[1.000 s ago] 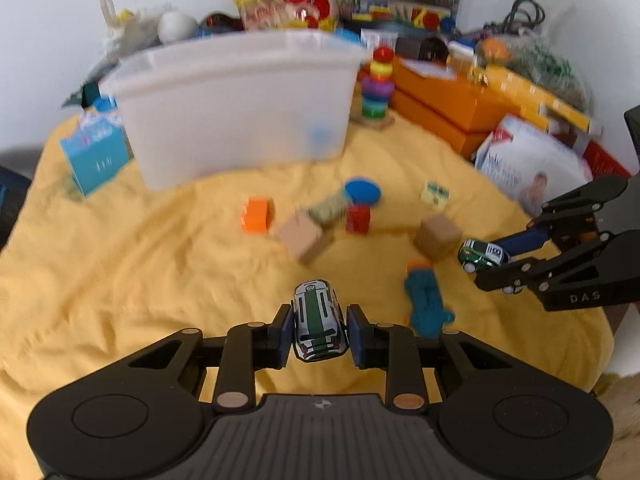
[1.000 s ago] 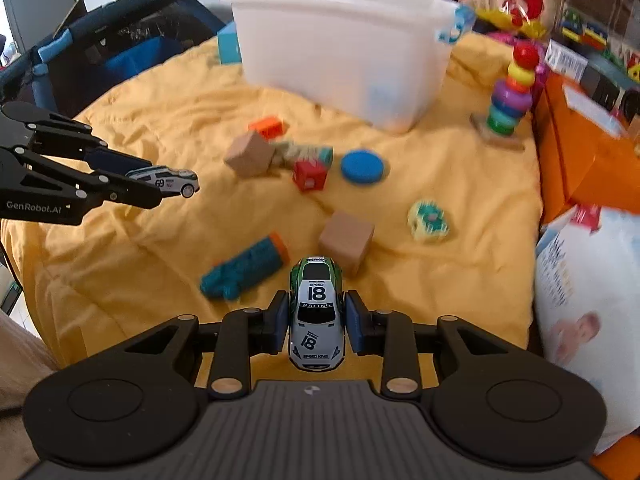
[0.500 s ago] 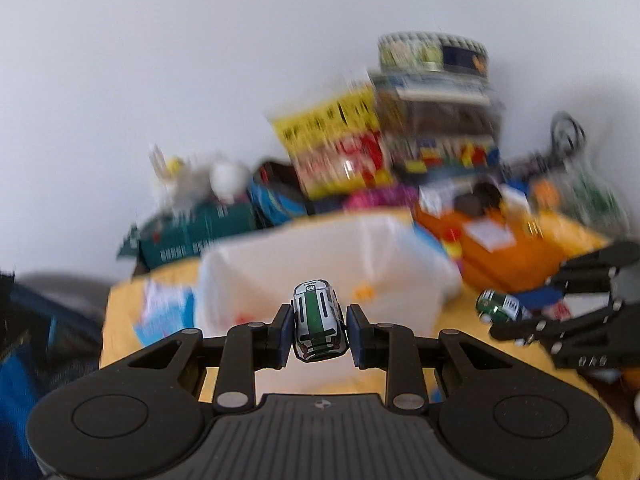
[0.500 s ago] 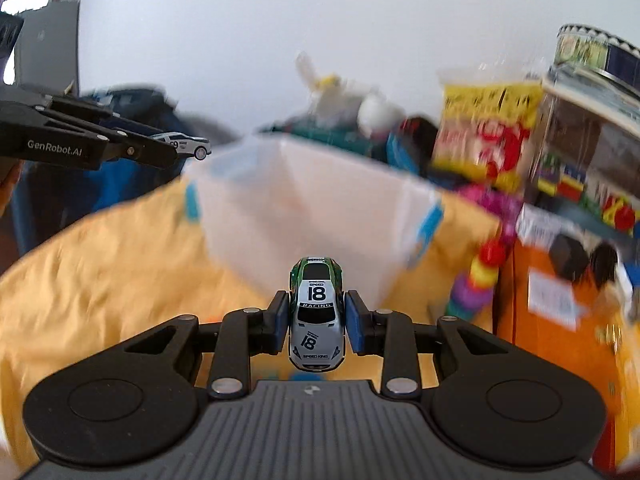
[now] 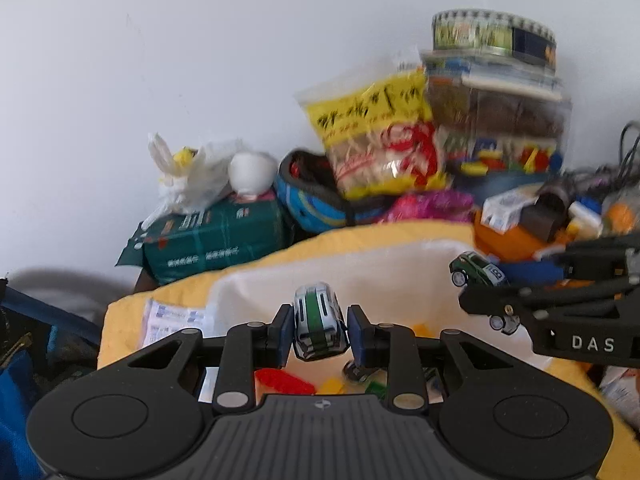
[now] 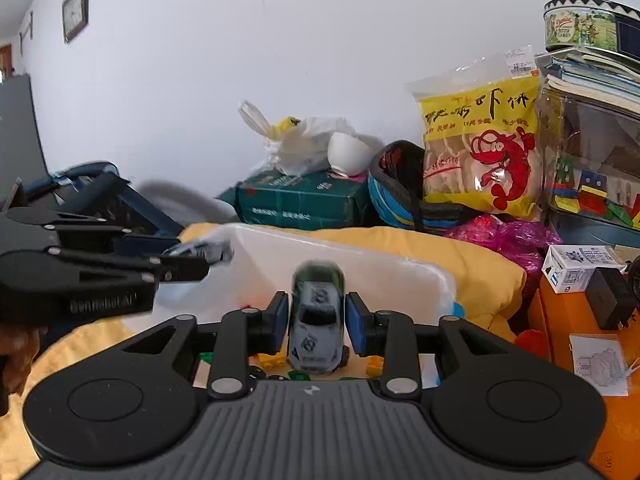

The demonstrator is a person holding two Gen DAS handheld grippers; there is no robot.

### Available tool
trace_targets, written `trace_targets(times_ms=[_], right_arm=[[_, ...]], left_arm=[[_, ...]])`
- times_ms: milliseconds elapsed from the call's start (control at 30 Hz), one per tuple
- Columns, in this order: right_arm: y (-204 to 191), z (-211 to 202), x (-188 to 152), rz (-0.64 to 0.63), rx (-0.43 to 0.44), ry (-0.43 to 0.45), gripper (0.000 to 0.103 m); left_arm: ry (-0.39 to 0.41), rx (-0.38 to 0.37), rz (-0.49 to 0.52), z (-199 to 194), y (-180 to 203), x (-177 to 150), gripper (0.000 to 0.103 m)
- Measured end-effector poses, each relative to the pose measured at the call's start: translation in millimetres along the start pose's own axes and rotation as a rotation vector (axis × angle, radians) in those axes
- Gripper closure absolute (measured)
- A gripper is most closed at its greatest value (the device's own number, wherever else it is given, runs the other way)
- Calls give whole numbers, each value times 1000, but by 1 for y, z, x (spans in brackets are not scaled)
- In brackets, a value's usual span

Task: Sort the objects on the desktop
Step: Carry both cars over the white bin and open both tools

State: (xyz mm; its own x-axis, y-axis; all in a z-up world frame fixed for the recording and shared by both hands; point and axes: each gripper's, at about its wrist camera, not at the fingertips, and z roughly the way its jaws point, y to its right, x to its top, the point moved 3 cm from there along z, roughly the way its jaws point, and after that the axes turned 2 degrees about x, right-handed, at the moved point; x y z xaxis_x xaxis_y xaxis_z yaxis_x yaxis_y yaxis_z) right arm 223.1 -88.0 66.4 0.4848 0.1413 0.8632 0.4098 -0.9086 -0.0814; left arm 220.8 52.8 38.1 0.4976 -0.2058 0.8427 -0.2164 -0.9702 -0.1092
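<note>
My left gripper (image 5: 320, 330) is shut on a silver toy car with a green stripe (image 5: 318, 316), tilted slightly between the pads. My right gripper (image 6: 316, 322) is shut on a grey and green racing car (image 6: 316, 304), which looks blurred. Both hang over the open white plastic bin (image 5: 384, 276), side by side and close together. In the left wrist view the right gripper (image 5: 476, 296) and its green car (image 5: 476, 272) show at the right. The left gripper (image 6: 200, 262) shows at the left of the right wrist view. Coloured bricks (image 5: 282, 380) lie in the bin.
The bin (image 6: 372, 256) sits on a yellow cloth (image 6: 472, 264). Behind it are a green package (image 6: 304, 200), a blue helmet (image 6: 396, 192), a yellow snack bag (image 6: 480, 140) and a clear box of blocks (image 6: 592, 168). Orange boxes (image 6: 560, 332) stand at the right.
Both grippers have risen from the cloth with their cars and moved over the bin. The loose blocks on the cloth have dropped out of view. The right car now looks blurred.
</note>
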Motion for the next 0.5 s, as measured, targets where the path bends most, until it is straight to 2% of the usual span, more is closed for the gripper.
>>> trace_targets(times_ms=[67, 133, 267, 333, 400, 433, 500], right_arm=[[-3, 5, -5, -18, -3, -13, 59], [-4, 4, -9, -4, 14, -22, 59], [-6, -9, -14, 9, 11, -3, 57], [-8, -19, -17, -1, 3, 10, 50], [-10, -30, -19, -12, -5, 29, 48], [-11, -38, -22, -16, -5, 39, 48], [-13, -50, -28, -31, -7, 53, 47]], left_arm=[[-4, 14, -2, -1, 0, -6, 61], [7, -6, -20, -8, -1, -11, 53], [8, -9, -11, -18, 2, -22, 53], [16, -29, -31, -30, 4, -29, 53], [26, -84, -85, -44, 5, -38, 48], [29, -105, -98, -51, 7, -43, 42], [23, -113, -87, -63, 13, -56, 41]])
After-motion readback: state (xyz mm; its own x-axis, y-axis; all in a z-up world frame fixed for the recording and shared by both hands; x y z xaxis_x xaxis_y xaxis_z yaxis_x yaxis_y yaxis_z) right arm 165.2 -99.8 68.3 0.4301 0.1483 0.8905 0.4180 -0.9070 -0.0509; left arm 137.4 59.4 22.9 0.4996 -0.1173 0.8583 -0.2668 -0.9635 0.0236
